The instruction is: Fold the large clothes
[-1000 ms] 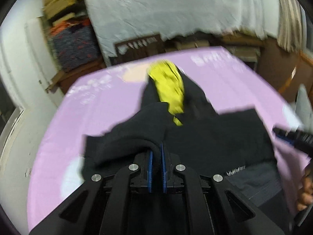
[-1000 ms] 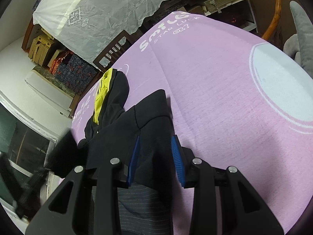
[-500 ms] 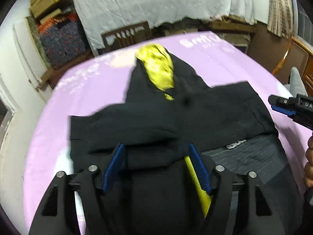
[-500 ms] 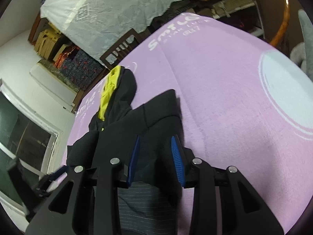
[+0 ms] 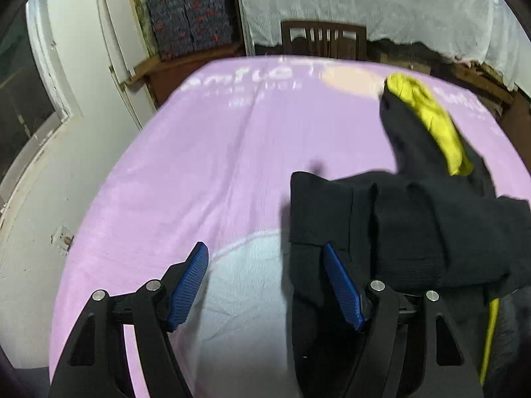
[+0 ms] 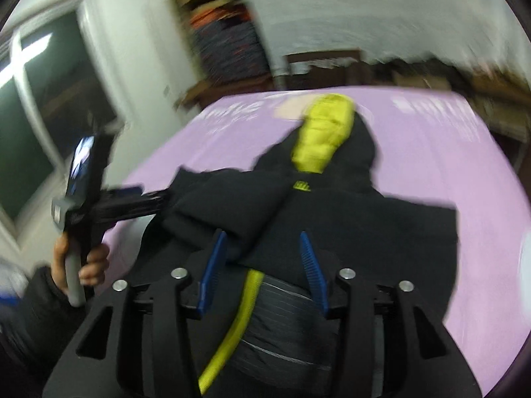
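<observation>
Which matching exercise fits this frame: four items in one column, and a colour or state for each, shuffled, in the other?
Column one:
1. hood lining
2. bed cover
3. left hand-held gripper
4. chair

Column two:
A. dark wood, past the far edge of the cover
B. open, holding nothing
C. yellow
D. lilac with pale print

Pairs: 1-C, 2-D, 3-B, 4-A
</observation>
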